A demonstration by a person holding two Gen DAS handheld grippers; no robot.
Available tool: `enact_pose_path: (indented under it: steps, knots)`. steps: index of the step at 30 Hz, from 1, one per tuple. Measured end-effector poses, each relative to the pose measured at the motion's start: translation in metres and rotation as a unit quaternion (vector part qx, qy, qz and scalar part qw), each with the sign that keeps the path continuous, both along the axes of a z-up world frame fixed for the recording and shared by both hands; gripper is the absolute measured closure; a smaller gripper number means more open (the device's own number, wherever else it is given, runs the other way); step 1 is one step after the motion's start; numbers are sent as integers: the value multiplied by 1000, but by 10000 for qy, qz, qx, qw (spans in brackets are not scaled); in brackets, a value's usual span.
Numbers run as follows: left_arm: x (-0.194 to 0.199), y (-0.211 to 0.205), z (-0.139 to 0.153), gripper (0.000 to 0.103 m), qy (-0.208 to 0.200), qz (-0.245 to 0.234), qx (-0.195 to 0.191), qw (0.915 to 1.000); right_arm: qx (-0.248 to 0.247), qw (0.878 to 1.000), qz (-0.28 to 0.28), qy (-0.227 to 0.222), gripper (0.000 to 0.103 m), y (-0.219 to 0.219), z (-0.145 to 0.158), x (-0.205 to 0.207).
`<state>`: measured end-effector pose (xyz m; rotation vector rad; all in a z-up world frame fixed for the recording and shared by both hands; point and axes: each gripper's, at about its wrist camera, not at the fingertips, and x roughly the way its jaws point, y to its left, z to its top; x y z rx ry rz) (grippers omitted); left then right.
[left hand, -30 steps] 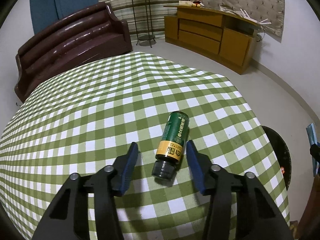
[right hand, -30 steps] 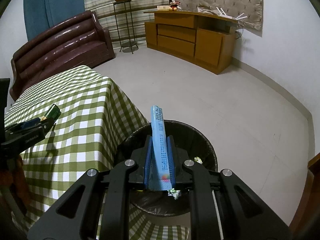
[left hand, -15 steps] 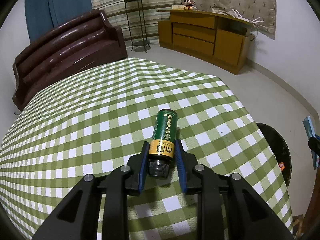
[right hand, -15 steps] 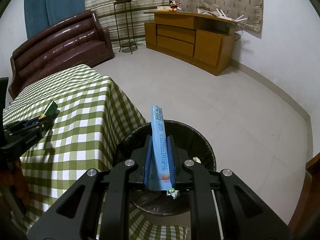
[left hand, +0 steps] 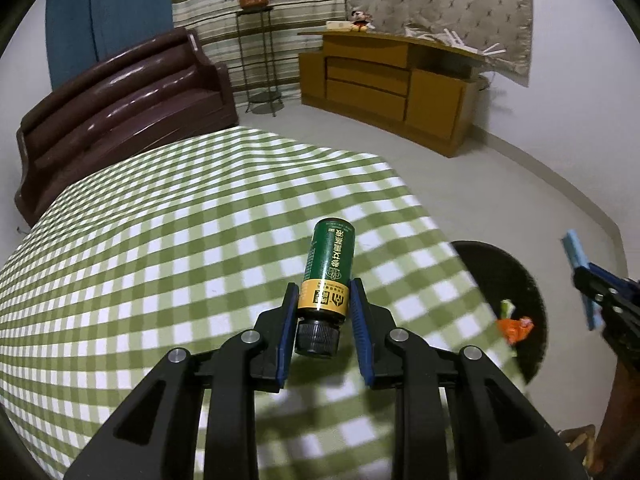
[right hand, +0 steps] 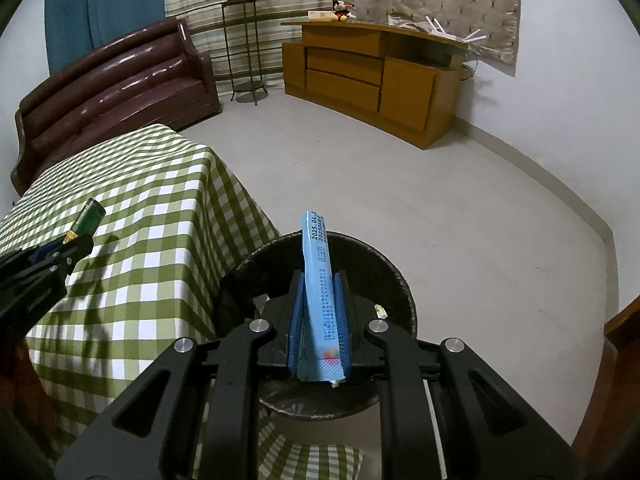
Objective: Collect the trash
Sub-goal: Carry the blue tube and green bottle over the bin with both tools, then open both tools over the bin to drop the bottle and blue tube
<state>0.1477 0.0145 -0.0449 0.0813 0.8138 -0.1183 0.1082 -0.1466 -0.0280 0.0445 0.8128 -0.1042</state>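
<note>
My left gripper (left hand: 323, 292) is shut on a small green bottle (left hand: 329, 266) with a yellow band and black cap, held clear above the checked tablecloth (left hand: 160, 248). The same bottle (right hand: 88, 220) shows at the left of the right wrist view, in the left gripper (right hand: 72, 242). My right gripper (right hand: 319, 280) is shut on a flat light-blue packet (right hand: 318, 276) that stands up over the black trash bin (right hand: 384, 264). In the left wrist view the bin (left hand: 516, 280) lies right of the table, with an orange scrap (left hand: 516, 328) and a greenish scrap inside.
A brown leather sofa (left hand: 120, 112) stands beyond the table. A wooden cabinet (left hand: 392, 84) runs along the far wall, next to a plant stand (left hand: 256, 48). Pale tiled floor (right hand: 400, 168) spreads around the bin. A wooden edge (right hand: 624, 320) shows at the right.
My left gripper closed around the green bottle that lay on the cloth, lifted it and carried it right toward the bin. The right gripper with the blue packet stayed over the bin.
</note>
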Motion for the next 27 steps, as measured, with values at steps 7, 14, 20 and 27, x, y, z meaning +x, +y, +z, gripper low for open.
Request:
enact_pose_path:
  steps: [7,14,20,27]
  knots:
    - [-16,-38,8,76,-153,-250,-4,9996,-14,9999,-79,-65,88,-9,3,-10]
    - [-23,-62,12,76,-219,-327,9,9992,12,9997,-161,-165,88,-15,11,-15]
    - [-24,-77,15,76,-298,-374,22,9989,43,9995,-191,-260,88,-19,15,-19]
    - [-22,-89,11,76,-306,-425,32,9986,72,9994,-163,-283,88,-20,14,-20]
